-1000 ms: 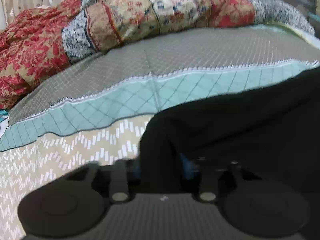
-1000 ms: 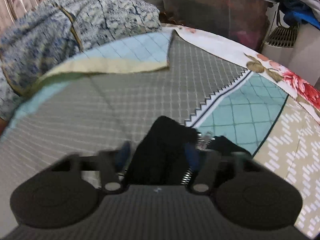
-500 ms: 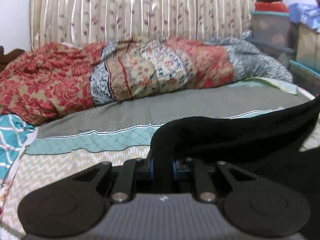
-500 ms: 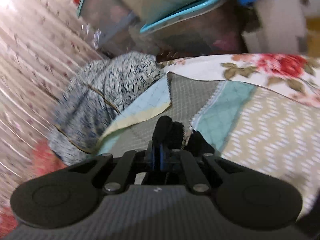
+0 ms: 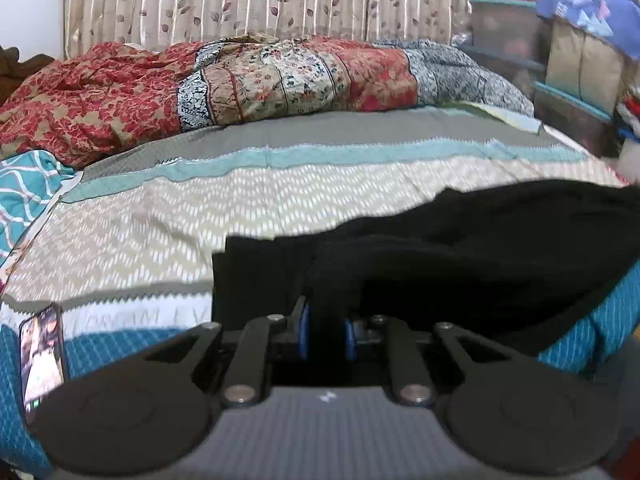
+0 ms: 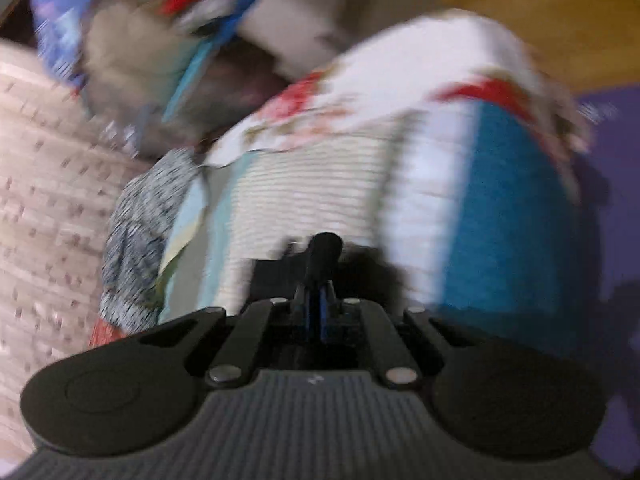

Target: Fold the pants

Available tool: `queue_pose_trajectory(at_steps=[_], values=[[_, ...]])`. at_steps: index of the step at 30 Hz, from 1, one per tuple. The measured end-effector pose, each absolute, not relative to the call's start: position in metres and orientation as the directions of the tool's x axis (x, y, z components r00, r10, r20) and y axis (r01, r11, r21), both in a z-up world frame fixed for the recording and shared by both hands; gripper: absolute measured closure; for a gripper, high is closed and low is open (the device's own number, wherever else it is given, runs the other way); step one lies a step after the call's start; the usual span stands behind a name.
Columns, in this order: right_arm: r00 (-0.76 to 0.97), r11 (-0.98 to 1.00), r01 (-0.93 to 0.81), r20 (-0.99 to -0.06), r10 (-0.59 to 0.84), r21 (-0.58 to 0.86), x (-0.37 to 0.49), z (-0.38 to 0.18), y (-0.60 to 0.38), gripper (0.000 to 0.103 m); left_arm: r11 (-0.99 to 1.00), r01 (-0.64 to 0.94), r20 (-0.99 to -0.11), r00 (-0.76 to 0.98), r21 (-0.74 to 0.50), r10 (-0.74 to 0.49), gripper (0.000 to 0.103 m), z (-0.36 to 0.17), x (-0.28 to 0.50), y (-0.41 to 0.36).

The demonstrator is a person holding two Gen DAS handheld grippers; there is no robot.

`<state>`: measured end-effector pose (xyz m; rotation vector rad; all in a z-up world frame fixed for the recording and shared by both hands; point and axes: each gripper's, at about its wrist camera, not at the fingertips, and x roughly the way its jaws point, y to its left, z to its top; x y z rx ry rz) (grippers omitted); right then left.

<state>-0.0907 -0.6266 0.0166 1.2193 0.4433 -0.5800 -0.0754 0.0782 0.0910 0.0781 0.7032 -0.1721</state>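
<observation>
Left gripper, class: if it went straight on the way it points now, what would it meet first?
The left gripper is shut on the black pants, which already fill its path. Beyond that cloth, probably the patterned bedspread, though depth is hard to judge.

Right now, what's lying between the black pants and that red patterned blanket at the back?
Only bare striped bedspread between the black pants and red blanket, in the left wrist view.
</observation>
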Motion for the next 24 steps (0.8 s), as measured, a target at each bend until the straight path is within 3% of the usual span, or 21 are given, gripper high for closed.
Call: queue_pose_trajectory(at_steps=[4, 6, 7, 8, 9, 10, 13, 15, 18, 22, 24], values=[[0.744, 0.309, 0.667, -0.634, -0.212, 0.678, -0.084, 0.02, -0.615, 0.094, 0.984, 0.178, -0.681, 0.719, -0.018, -0.142, 0.083, 0.079, -0.083, 0.081], [0.706, 0.279, 0.708, -0.658, -0.262, 0.649, -0.083, 0.025, -0.617, 0.076, 0.981, 0.195, -0.682, 0.716, -0.012, -0.151, 0.079, 0.081, -0.087, 0.082], [0.673, 0.262, 0.74, -0.669, -0.317, 0.62, -0.088, 0.03, -0.619, 0.052, 0.979, 0.203, -0.676, 0.72, -0.011, -0.157, 0.074, 0.084, -0.093, 0.082], [0.651, 0.268, 0.758, -0.661, -0.373, 0.595, -0.09, 0.037, -0.615, 0.049, 0.977, 0.211, -0.668, 0.726, -0.01, -0.164, 0.071, 0.087, -0.099, 0.082], [0.639, 0.289, 0.768, -0.646, -0.418, 0.572, -0.09, 0.046, -0.611, 0.049, 0.976, 0.217, -0.658, 0.733, -0.015, -0.172, 0.063, 0.091, -0.107, 0.085], [0.64, 0.319, 0.767, -0.628, -0.444, 0.556, -0.092, 0.054, -0.607, 0.049, 0.978, 0.207, -0.652, 0.738, -0.025, -0.173, 0.047, 0.095, -0.114, 0.089], [0.736, 0.491, 0.676, -0.536, -0.414, 0.549, -0.084, 0.078, -0.58, 0.049, 0.982, 0.14, -0.617, 0.765, -0.124, -0.187, 0.028, 0.109, -0.129, 0.117], [0.836, 0.669, 0.519, -0.48, -0.267, 0.532, -0.062, 0.092, -0.542, 0.049, 0.968, 0.058, -0.594, 0.78, -0.244, -0.197, 0.022, 0.114, -0.132, 0.144], [0.882, 0.86, 0.174, -0.464, 0.081, 0.481, -0.014, 0.103, -0.459, 0.049, 0.904, -0.049, -0.58, 0.781, -0.425, -0.23, 0.02, 0.109, -0.124, 0.177], [0.72, 0.854, -0.282, -0.492, 0.489, 0.436, 0.037, 0.104, -0.311, 0.048, 0.792, -0.143, -0.588, 0.749, -0.593, -0.305, 0.02, 0.08, -0.108, 0.199], [0.583, 0.773, -0.499, -0.508, 0.634, 0.392, 0.047, 0.104, -0.227, 0.041, 0.772, -0.159, -0.594, 0.738, -0.615, -0.321, 0.02, 0.069, -0.104, 0.201]])
